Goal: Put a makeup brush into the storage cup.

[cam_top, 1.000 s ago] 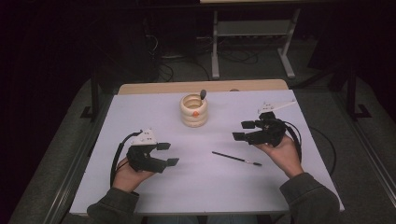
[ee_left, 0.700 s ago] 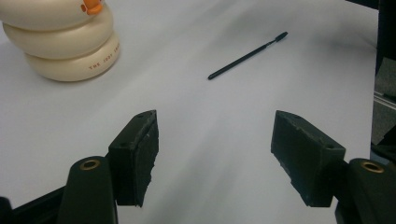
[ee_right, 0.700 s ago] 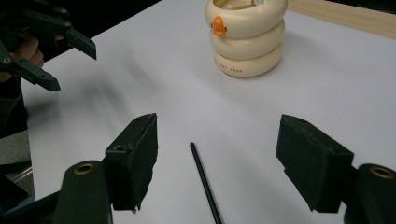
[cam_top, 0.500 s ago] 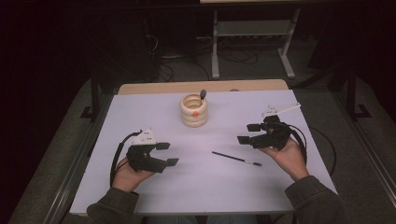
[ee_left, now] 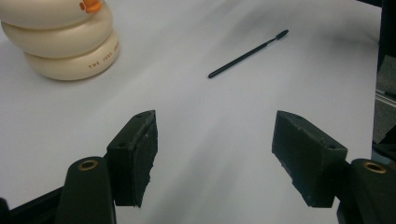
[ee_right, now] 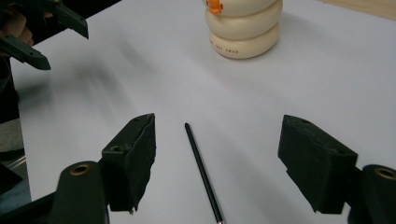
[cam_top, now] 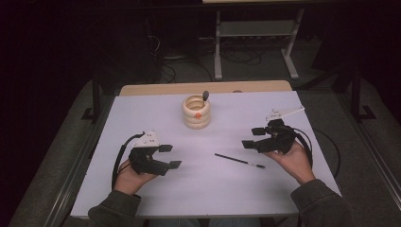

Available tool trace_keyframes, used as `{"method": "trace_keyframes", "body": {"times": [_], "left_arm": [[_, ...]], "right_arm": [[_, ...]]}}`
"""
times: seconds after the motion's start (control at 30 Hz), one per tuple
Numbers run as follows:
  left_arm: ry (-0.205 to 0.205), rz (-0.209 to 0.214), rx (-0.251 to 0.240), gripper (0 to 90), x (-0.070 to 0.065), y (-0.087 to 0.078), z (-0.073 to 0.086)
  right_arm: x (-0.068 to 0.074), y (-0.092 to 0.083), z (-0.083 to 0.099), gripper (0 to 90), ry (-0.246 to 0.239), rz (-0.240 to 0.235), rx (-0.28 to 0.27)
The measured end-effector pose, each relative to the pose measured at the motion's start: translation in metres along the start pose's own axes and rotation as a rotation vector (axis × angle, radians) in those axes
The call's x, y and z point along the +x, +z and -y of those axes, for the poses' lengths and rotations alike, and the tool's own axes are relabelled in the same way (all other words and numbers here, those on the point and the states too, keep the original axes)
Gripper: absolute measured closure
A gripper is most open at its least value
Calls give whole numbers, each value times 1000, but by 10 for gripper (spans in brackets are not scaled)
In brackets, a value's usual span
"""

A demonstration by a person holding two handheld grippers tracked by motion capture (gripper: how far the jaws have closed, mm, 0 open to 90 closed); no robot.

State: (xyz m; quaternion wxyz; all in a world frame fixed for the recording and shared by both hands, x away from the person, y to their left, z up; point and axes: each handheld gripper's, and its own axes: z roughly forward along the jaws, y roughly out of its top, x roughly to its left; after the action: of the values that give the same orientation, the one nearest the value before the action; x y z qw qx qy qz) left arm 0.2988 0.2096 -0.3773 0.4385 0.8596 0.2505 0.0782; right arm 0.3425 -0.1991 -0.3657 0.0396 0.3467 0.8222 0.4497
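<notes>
the left hand-held gripper is resting low over the near left of the white desk, its jaws standing wide with nothing between them. the right hand-held gripper is hovering just beside the thin black brush, which is lying flat on the desk between the two; its jaws have just been opening and are gaping wide, empty, the brush on the desk below them. farther back, near the middle, the cream ringed holder is standing upright with a dark-tipped brush inside.
</notes>
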Motion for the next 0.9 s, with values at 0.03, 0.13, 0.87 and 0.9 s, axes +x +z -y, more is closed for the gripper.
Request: {"method": "trace_keyframes", "body": {"times": [0.03, 0.13, 0.87, 0.9], "left_arm": [[-3, -1, -2, 306, 0, 1, 0], [-4, -1, 2, 306, 0, 1, 0], [-5, 0, 2, 306, 0, 1, 0], [-5, 0, 3, 306, 0, 1, 0]], "right_arm": [[0, 1, 1, 267, 3, -4, 5], [-1, 4, 6, 278, -6, 8, 36], [-3, 34, 28, 528, -76, -14, 238], [-3, 35, 28, 535, -83, -13, 243]]}}
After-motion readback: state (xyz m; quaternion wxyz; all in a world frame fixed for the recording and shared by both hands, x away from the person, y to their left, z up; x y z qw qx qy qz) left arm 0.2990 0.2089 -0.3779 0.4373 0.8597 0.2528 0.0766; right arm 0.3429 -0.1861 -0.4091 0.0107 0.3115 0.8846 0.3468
